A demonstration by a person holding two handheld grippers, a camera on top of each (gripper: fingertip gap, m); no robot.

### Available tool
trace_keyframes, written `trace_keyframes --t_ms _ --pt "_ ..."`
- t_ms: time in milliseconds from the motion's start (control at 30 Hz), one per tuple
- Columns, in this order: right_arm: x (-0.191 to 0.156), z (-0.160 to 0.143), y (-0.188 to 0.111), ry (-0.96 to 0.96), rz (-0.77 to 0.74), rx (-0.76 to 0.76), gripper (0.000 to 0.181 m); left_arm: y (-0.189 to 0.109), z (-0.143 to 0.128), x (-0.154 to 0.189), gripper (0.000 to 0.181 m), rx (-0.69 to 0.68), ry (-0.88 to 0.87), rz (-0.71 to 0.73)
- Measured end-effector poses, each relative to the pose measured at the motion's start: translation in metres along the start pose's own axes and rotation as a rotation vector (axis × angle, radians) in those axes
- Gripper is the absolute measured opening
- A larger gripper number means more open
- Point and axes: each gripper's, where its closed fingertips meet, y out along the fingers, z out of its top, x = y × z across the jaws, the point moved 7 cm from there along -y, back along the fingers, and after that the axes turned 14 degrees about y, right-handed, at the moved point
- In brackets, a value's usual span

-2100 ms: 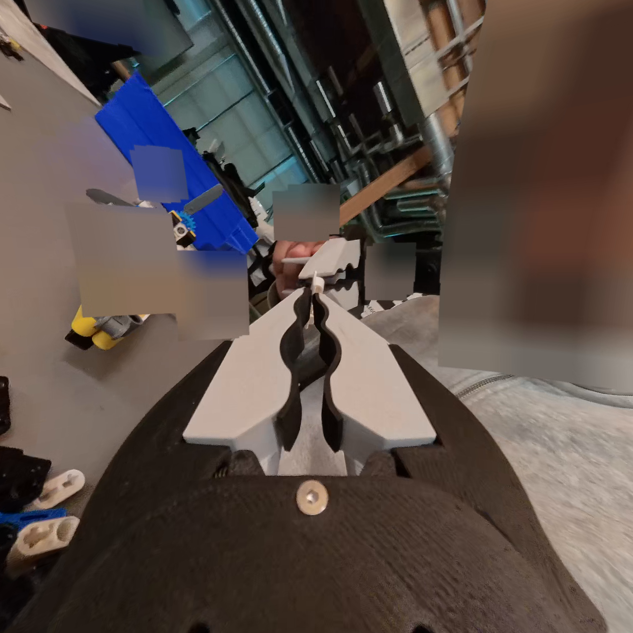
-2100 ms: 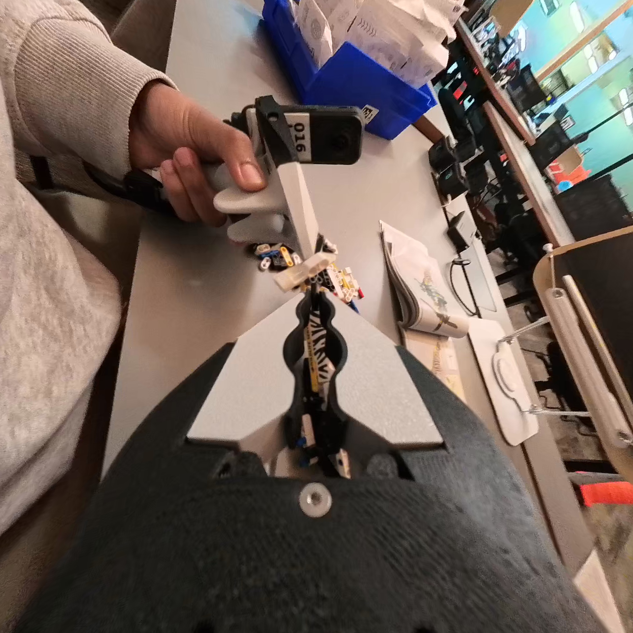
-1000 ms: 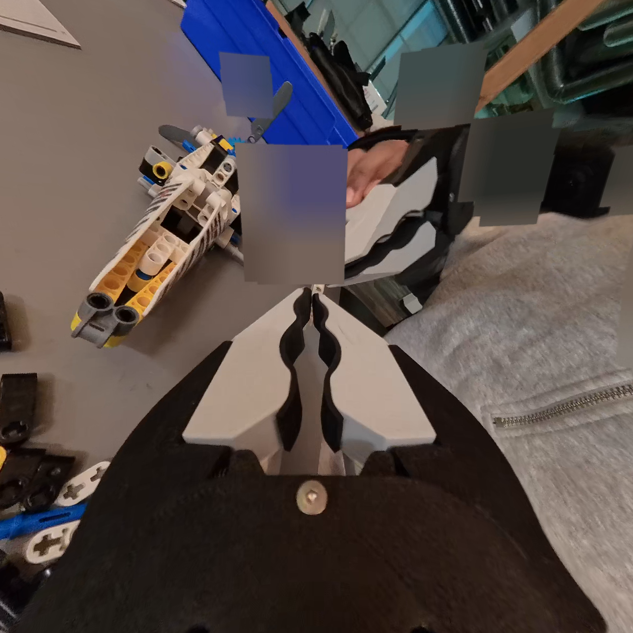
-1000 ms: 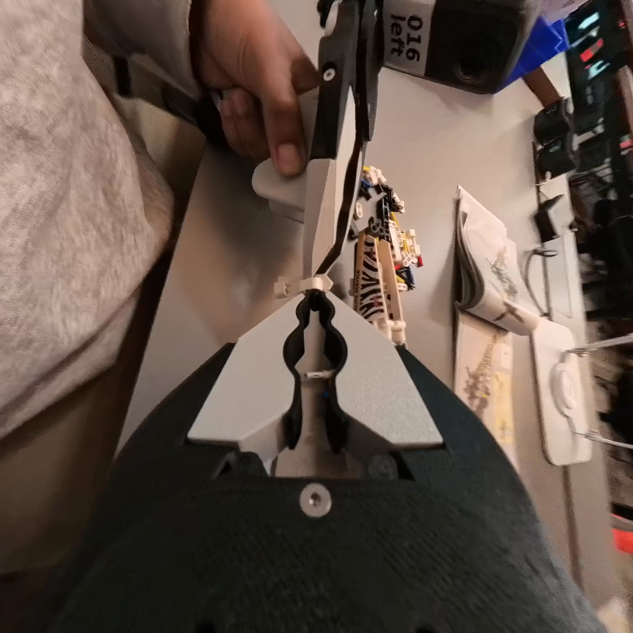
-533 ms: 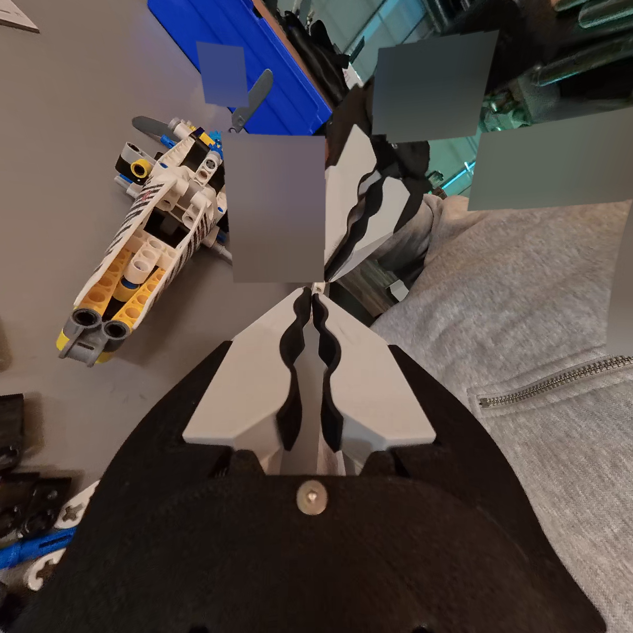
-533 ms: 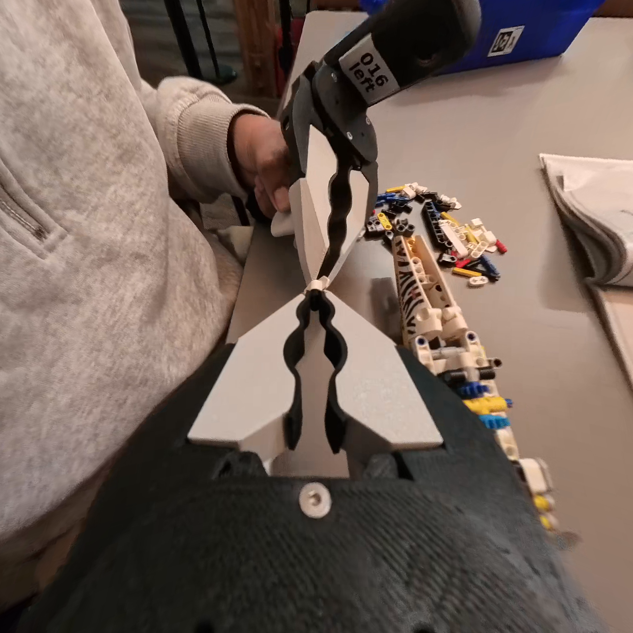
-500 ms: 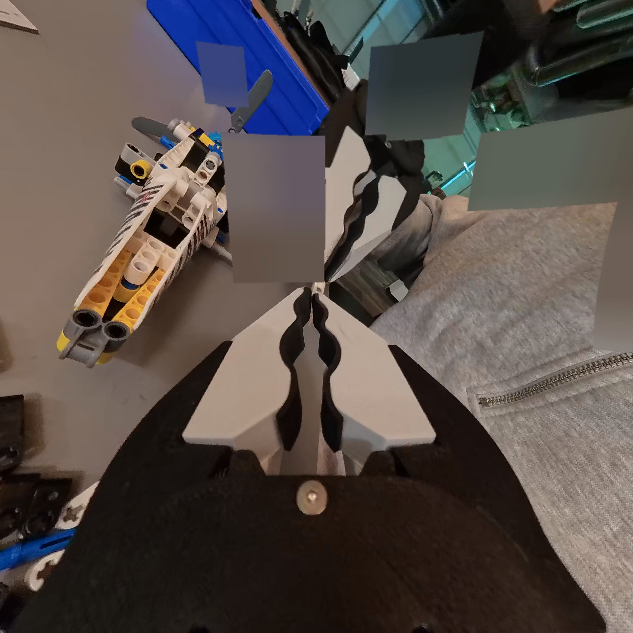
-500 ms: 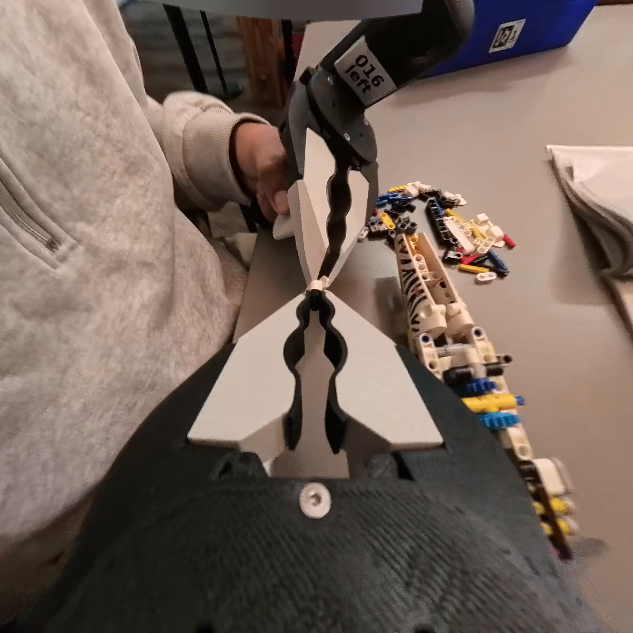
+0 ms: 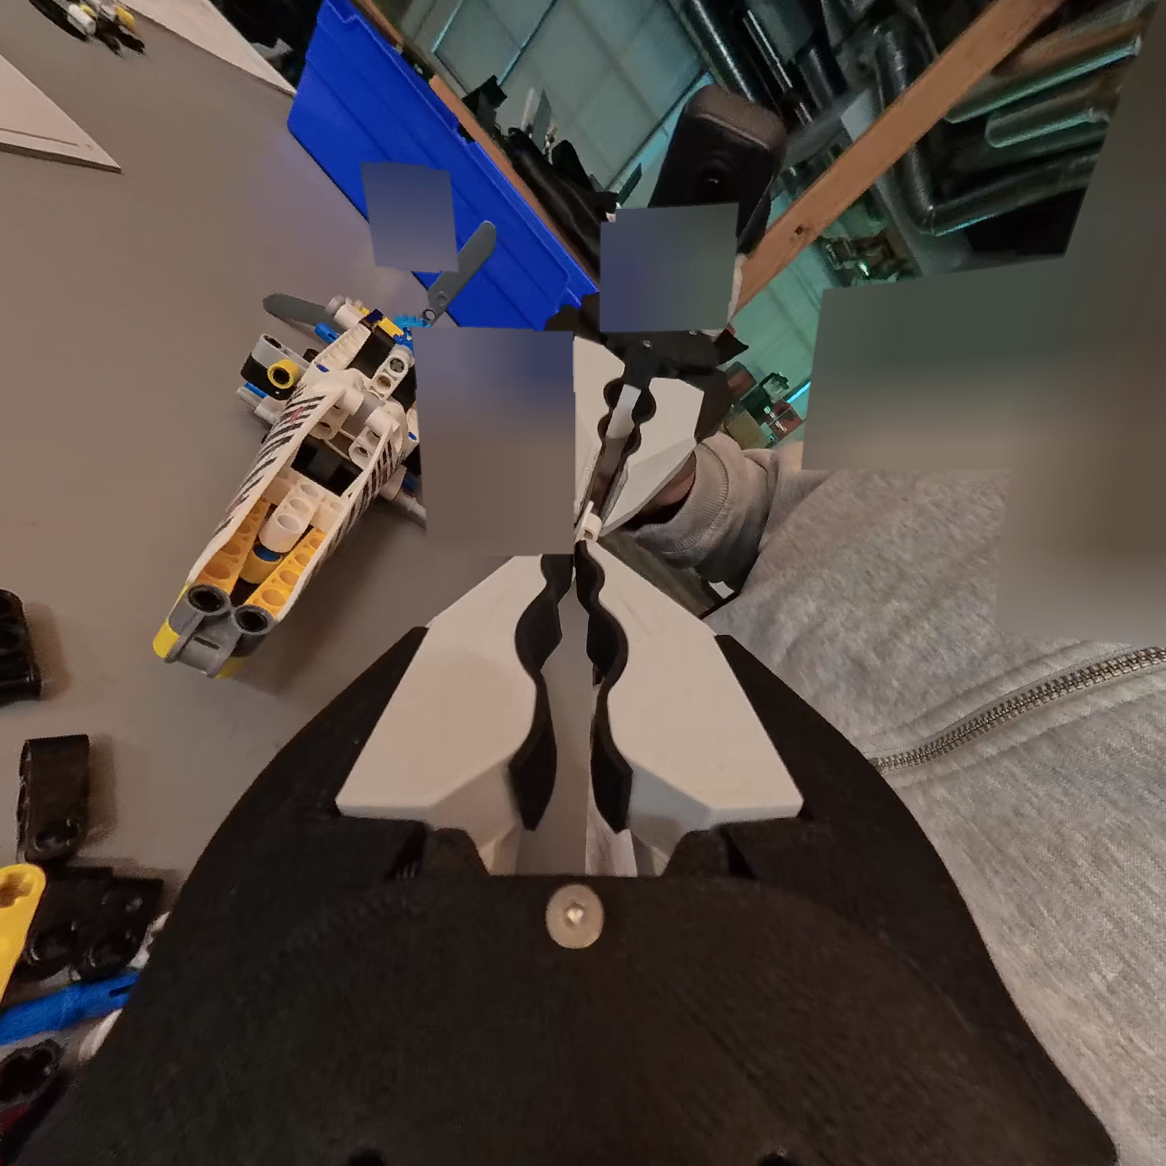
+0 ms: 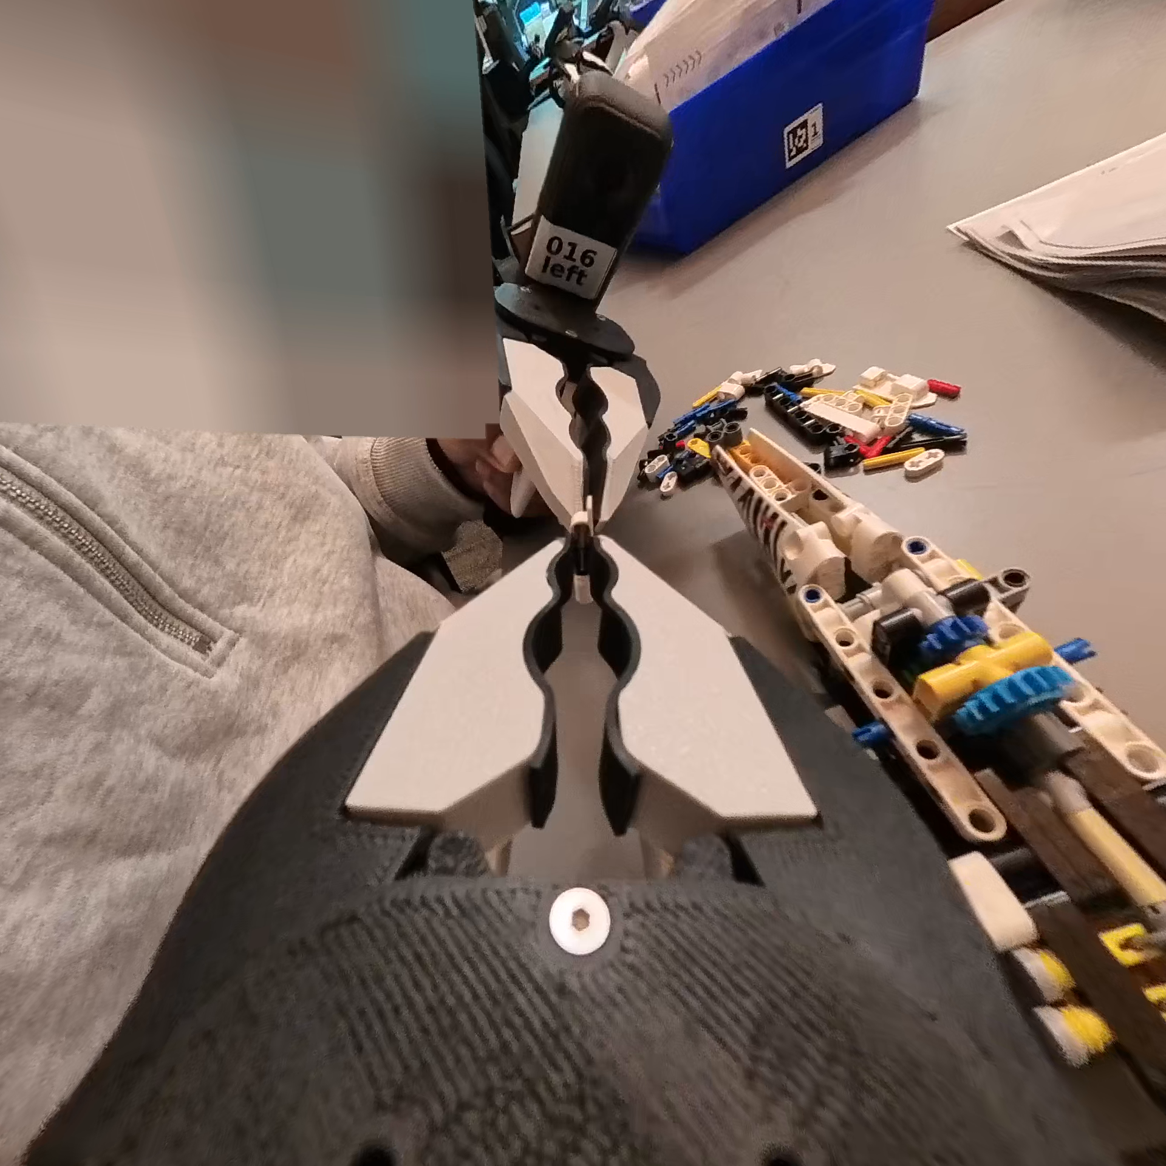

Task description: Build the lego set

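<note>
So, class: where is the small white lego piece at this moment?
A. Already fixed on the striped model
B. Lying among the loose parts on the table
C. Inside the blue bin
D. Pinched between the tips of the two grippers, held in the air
D: the small white piece sits where the left gripper and right gripper meet tip to tip, above the table.

The left hand-held gripper [image 9: 573, 561] and the right hand-held gripper [image 10: 580, 542] point tip to tip in front of the person's chest. Both have their fingers pressed together, pinching a small white piece between them. A hand [image 10: 486, 470] in a grey sleeve grips the left one's handle.
</note>
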Motion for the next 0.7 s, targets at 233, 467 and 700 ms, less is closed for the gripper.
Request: trace_keyframes --t_ms 233,467,700 --pt "-0.008 0.006 -0.001 -0.219 -0.126 -0.214 0.002 0.006 -0.004 0.001 0.000 -0.066 0.026 0.021" --pt "-0.009 0.003 0.003 -0.441 -0.310 -0.468 0.002 0.015 -0.010 0.000 0.000 -0.194 0.084 0.138" --pt "-0.005 0.001 0.003 -0.443 -0.284 -0.497 0.002 0.016 -0.011 -0.001 0.000 -0.212 0.086 0.144"
